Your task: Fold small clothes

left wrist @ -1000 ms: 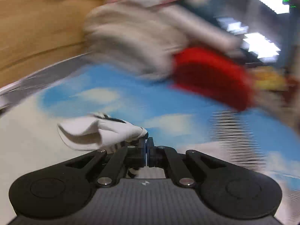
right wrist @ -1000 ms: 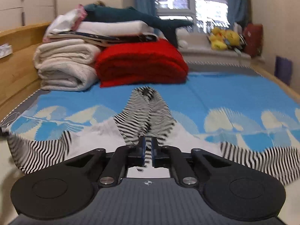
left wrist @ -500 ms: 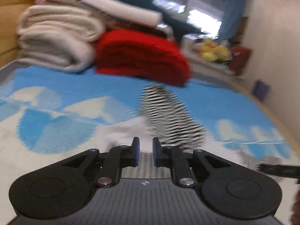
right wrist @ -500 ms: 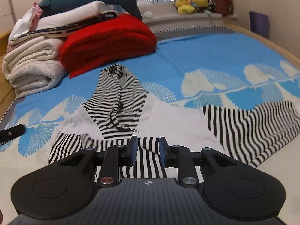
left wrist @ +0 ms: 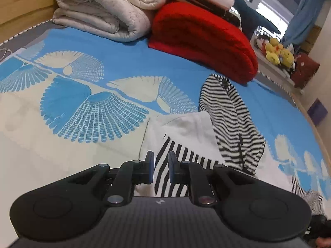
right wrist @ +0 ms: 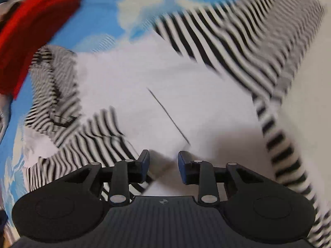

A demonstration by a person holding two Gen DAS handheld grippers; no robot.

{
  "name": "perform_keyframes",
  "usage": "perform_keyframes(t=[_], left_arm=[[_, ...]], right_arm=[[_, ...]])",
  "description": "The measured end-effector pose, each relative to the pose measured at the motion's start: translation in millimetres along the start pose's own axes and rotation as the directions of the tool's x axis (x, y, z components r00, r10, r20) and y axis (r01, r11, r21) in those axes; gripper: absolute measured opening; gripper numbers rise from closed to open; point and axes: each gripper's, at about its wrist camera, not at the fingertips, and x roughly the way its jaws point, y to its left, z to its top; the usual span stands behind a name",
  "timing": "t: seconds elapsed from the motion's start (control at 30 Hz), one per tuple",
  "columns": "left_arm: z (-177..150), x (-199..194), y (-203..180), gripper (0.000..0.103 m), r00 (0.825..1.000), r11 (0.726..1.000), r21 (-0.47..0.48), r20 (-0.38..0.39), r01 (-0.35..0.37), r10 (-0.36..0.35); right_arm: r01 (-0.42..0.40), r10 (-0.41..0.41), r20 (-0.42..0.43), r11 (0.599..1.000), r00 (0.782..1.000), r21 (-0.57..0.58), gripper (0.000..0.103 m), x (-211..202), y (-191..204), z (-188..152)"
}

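A small white hoodie [left wrist: 186, 128] with black-and-white striped hood [left wrist: 227, 113] and sleeves lies flat on the blue patterned bedspread [left wrist: 124, 62]. Its left striped sleeve [left wrist: 178, 157] lies folded across the white body. My left gripper [left wrist: 161, 168] is open a little and empty, just above that folded sleeve. In the blurred right wrist view, my right gripper [right wrist: 162, 165] is open and empty over the white body [right wrist: 144, 78], near a thin dark drawstring [right wrist: 167, 113]. The right striped sleeve [right wrist: 248, 41] is spread out to the right.
A folded red blanket [left wrist: 202, 39] and a stack of cream quilts [left wrist: 103, 8] sit at the far end of the bed. A wooden bed frame [left wrist: 20, 2] runs along the left. Yellow plush toys [left wrist: 277, 51] sit by the window.
Both grippers have opened; the left let go of white fabric it held a second ago. The left sleeve now lies folded over the body. The right gripper has swung down over the hoodie.
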Motion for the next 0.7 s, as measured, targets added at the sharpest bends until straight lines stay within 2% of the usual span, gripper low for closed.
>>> perform_keyframes(t=[0.1, 0.17, 0.2, 0.3, 0.37, 0.47, 0.5, 0.53, 0.63, 0.7], left_arm=[[-3, 2, -2, 0.015, 1.000, 0.999, 0.042, -0.011, -0.015, 0.016], [-5, 4, -1, 0.015, 0.999, 0.998, 0.057, -0.019, -0.028, 0.029], [-6, 5, 0, 0.015, 0.999, 0.997, 0.064, -0.026, -0.035, 0.036], [-9, 8, 2, 0.015, 0.998, 0.997, 0.075, -0.051, -0.034, 0.038], [-11, 9, 2, 0.015, 0.998, 0.996, 0.088, -0.063, -0.022, 0.028], [-17, 14, -4, 0.015, 0.994, 0.993, 0.119, -0.107, 0.008, 0.005], [-22, 18, -7, 0.019, 0.990, 0.989, 0.144, -0.138, 0.019, 0.001], [-28, 23, -11, 0.024, 0.985, 0.983, 0.180, -0.172, 0.022, 0.009], [-42, 32, -18, 0.026, 0.972, 0.974, 0.223, -0.234, 0.044, 0.010], [-48, 35, -20, 0.026, 0.963, 0.971, 0.221, -0.269, 0.086, -0.024]], right_arm=[[0.003, -0.001, 0.038, 0.999, 0.999, -0.045, 0.032, -4, 11, -1], [-0.013, 0.017, 0.060, 0.997, 0.998, -0.071, 0.015, -7, 16, -1], [-0.017, 0.023, 0.064, 0.996, 0.998, -0.084, 0.003, -8, 20, 0], [-0.035, 0.049, 0.123, 0.993, 0.991, -0.114, 0.003, -24, 26, 7], [-0.093, 0.125, 0.221, 0.984, 0.967, -0.153, 0.002, -49, 32, 11], [-0.104, 0.190, 0.388, 0.967, 0.902, -0.233, 0.002, -81, 41, 11], [-0.098, 0.181, 0.405, 0.971, 0.896, -0.217, 0.003, -84, 39, 12], [-0.083, 0.151, 0.405, 0.980, 0.902, -0.180, 0.003, -82, 34, 14], [0.083, -0.061, 0.304, 0.995, 0.951, -0.061, 0.005, -55, 17, 24], [0.127, -0.120, 0.290, 0.992, 0.949, -0.005, 0.008, -50, 7, 26]])
